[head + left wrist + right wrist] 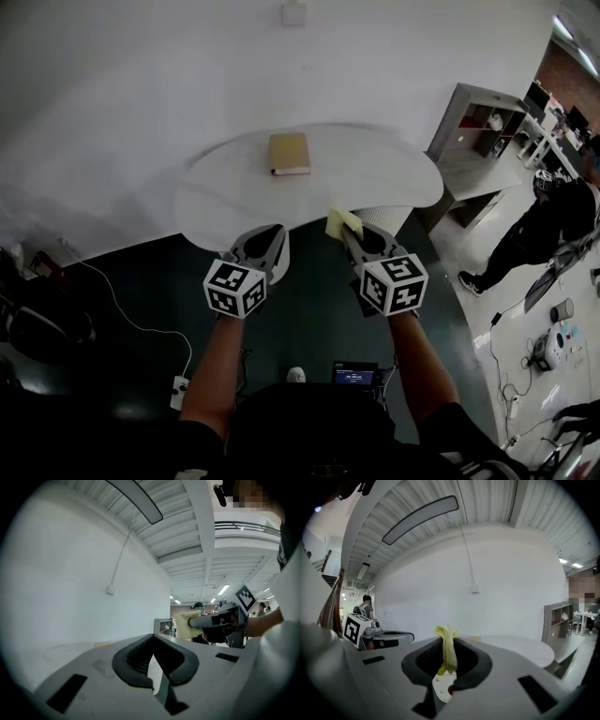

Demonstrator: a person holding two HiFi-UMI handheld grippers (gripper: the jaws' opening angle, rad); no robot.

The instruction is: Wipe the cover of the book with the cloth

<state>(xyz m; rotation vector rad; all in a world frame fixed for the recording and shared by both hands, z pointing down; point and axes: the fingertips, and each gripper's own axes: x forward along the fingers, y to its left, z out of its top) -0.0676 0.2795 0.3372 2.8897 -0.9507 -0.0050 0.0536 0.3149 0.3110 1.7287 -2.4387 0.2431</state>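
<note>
A tan book lies shut near the far side of the white rounded table. Both grippers hover side by side over the table's near edge, short of the book. My right gripper is shut on a yellow cloth, which stands up pinched between the jaws in the right gripper view. My left gripper is shut with nothing between its jaws. From the left gripper view, the right gripper and its cloth show off to the right.
A grey shelf unit stands past the table's right end. A person in dark clothes stands on the floor to the right. Cables and a power strip lie on the dark floor below. A white wall backs the table.
</note>
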